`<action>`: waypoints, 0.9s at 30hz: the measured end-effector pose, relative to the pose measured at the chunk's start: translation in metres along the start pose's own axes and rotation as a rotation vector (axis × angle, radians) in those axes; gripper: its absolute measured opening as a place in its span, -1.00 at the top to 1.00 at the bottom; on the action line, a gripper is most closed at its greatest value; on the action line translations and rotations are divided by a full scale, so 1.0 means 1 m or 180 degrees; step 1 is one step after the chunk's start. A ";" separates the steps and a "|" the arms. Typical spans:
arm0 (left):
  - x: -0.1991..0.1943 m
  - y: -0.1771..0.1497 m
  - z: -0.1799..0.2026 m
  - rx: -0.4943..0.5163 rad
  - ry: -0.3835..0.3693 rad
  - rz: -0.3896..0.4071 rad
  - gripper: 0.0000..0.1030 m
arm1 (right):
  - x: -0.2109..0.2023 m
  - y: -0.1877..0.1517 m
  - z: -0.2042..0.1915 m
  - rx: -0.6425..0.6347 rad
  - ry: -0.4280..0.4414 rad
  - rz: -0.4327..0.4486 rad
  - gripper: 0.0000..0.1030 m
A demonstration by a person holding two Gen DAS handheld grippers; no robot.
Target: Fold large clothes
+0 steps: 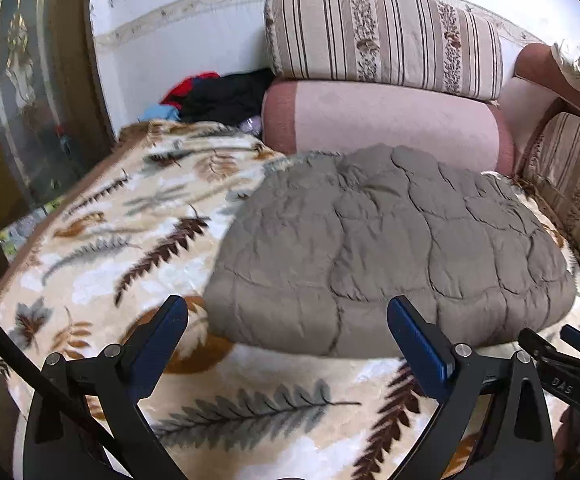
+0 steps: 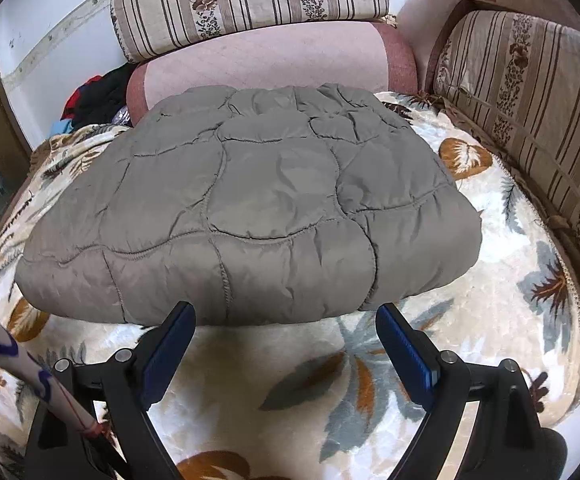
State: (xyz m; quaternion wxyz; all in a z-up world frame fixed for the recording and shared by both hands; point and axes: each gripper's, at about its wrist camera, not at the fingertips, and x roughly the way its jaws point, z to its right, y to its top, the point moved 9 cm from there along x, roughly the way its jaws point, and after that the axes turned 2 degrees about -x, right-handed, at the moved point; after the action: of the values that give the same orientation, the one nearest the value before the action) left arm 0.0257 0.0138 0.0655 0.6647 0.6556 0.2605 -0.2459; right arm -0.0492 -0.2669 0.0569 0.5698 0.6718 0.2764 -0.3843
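Far left we have a pile of loose clothes (image 1: 218, 94), red, black and blue, tucked in the corner by the wall and well apart from our work area. We cannot tell whether those are still to be folded.

Next, our left gripper (image 1: 288, 318) hovers just short of the near edge of the grey quilted jacket (image 1: 389, 248); jaws spread wide, holding nothing. The jacket lies in the middle of the leaf-print blanket (image 1: 130, 240), with its far edge close against the pink bolster (image 1: 389, 120).

We judge the fold mostly or fully done: the jacket sits as one compact, thick, roughly rectangular bundle, with no sleeves, hood or loose flaps sticking out. What may be left is a last halving or a pat-down, but nothing in view demands it.

Look of it: puffy, matte grey-brown, wavy stitched panels, lightly creased, rounded doubled edge facing us, corners soft.

Then our right gripper (image 2: 286, 320), also fully released and empty, is just in front of the same near edge, not touching it. Right of that are bare blanket and the striped cushions (image 2: 529, 92).
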 end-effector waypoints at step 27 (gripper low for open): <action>0.034 -0.061 0.018 0.0057 -0.0158 -0.0588 -0.93 | 0.013 -0.027 -0.002 -0.0397 -0.0431 -0.0191 -0.83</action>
State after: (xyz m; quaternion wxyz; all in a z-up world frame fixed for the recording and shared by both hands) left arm 0.0107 -0.0050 -0.0022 0.6395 0.6285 0.3012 -0.3246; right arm -0.0634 -0.2603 0.0316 0.6161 0.5989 0.2805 -0.4278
